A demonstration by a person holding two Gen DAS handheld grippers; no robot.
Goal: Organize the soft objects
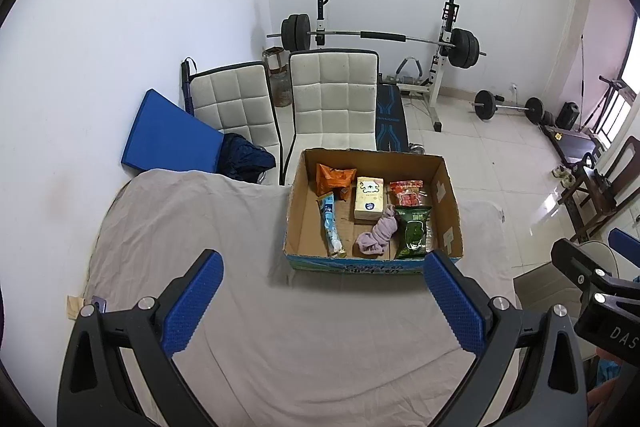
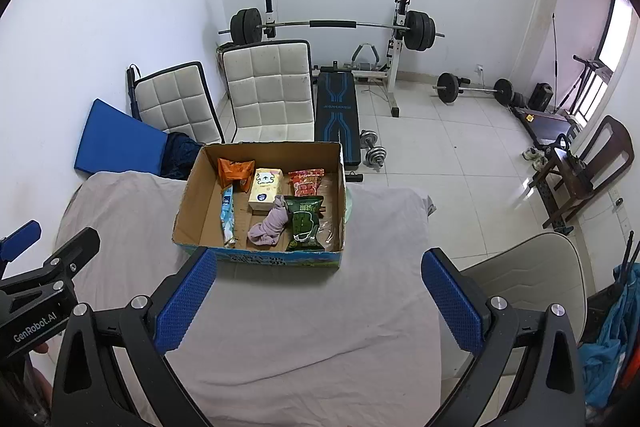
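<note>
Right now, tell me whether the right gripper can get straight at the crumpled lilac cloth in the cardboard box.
Probably yes: the right gripper is open and empty, the box is open-topped, and the lilac cloth lies uncovered near its front wall.

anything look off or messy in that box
One thing: the purple cloth lies crumpled in the cardboard box, draped partly against the green snack bag, among otherwise packaged goods. Nothing looks spilled or torn.

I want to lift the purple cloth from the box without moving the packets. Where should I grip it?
Grip the cloth at its bunched near end, coming from above with open jaws; the far end touches the green packet and the cream carton.
</note>
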